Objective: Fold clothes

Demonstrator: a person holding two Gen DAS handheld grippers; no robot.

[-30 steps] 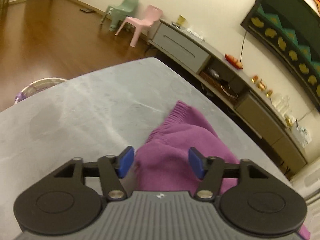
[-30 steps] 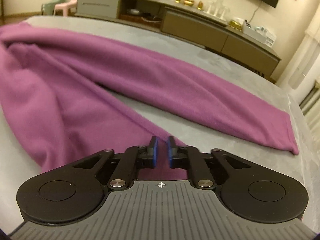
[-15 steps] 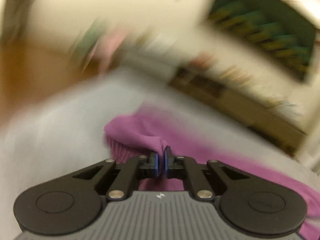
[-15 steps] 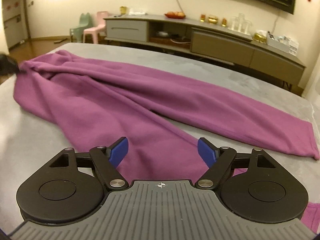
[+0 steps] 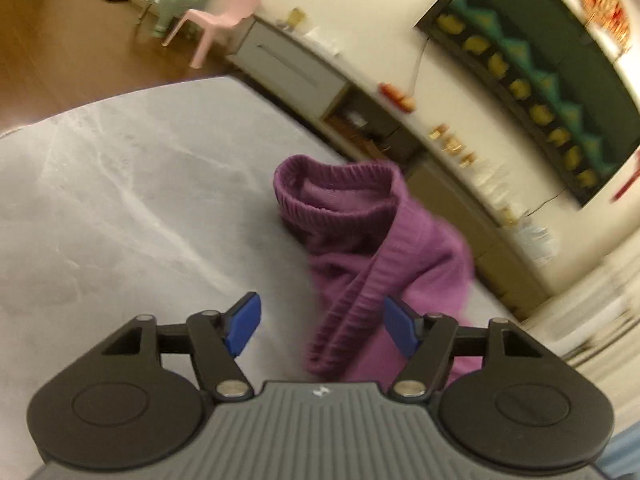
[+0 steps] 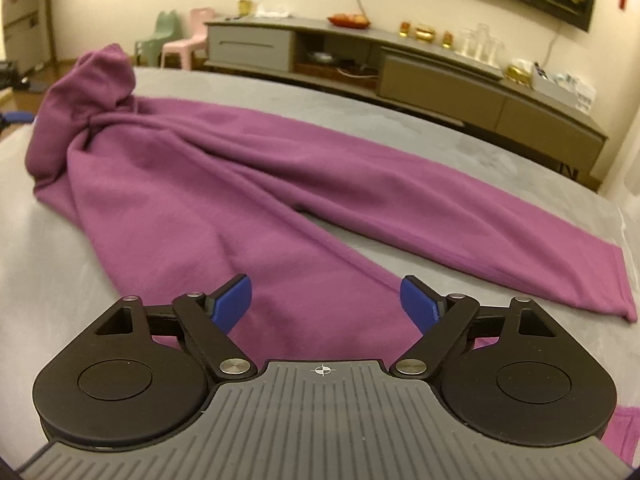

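I've just let go: both my left claw (image 5: 320,326) and right claw (image 6: 326,304) are opening, empty, above the purple trousers (image 6: 224,184), whose waistband (image 5: 336,192) is bunched at the table (image 5: 120,184) edge, unfolded.

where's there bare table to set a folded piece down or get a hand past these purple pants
Bare grey table lies left of the bunched ribbed waistband, out to the table edge. A narrow wedge opens between the two legs. A strip runs behind the purple pants toward the sideboard. The middle is crowded with cloth.

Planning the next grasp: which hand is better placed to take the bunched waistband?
Left. The left gripper, jaws opening, has the waistband right ahead; the right gripper hangs over a trouser leg.
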